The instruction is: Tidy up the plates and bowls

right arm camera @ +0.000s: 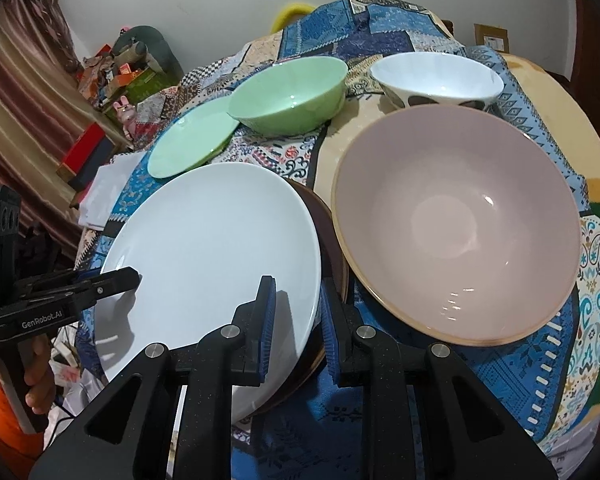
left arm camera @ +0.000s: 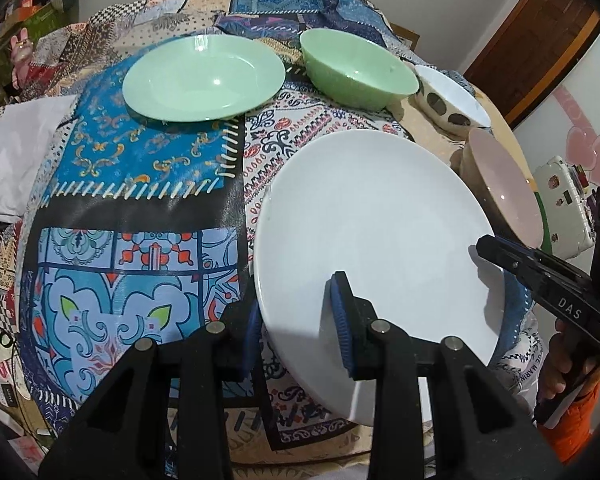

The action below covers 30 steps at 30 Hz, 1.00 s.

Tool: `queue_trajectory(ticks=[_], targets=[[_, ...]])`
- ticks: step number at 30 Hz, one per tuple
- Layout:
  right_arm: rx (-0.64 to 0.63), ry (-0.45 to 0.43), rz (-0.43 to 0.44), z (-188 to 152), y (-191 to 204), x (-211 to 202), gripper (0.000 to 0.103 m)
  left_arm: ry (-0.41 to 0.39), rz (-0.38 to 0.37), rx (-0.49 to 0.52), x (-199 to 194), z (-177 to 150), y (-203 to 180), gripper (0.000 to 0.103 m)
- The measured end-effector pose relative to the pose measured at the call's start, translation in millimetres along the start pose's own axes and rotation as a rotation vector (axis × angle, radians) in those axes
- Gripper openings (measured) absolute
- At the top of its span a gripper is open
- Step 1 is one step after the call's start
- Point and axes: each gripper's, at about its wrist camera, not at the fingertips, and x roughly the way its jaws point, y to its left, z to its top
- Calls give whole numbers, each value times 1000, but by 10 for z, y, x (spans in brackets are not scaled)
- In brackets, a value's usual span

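Two plates are in sight: one white plate (left arm camera: 376, 216) and one green plate (left arm camera: 204, 80). A dark brown rim (right arm camera: 328, 220) shows under the white one; whether it is a third plate cannot be told. Three bowls stand there: one green bowl (left arm camera: 358, 66), one white spotted bowl (left arm camera: 452, 96) and one pink bowl (right arm camera: 456, 220).

Setting: lived-in room of a home, not a lab. Round table (left arm camera: 496, 120) under a patchwork-print cloth (left arm camera: 140, 208) carries everyday crockery. Striped curtain (right arm camera: 16, 92) hangs beside shelves crammed with boxes (right arm camera: 120, 76) and a pink rabbit figurine (right arm camera: 126, 114). Wooden door (left arm camera: 540, 52), plain white wall (right arm camera: 204, 4). Pink heart decoration (left arm camera: 588, 148) behind the table.
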Motion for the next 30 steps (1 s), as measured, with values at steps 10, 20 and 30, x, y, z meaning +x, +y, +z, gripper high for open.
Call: queue_trajectory(ticks=[10,20,30], targets=[[13,0,-4,-5,-14,25,20,16,-8,-20,126,57,54,34],[-2,-8,-34,-5,11,5,22,18,-25,-36,178,83,62,35],[-15,-26,-44,-8,-7,-99,22,1,4,0,135,51,5,36]])
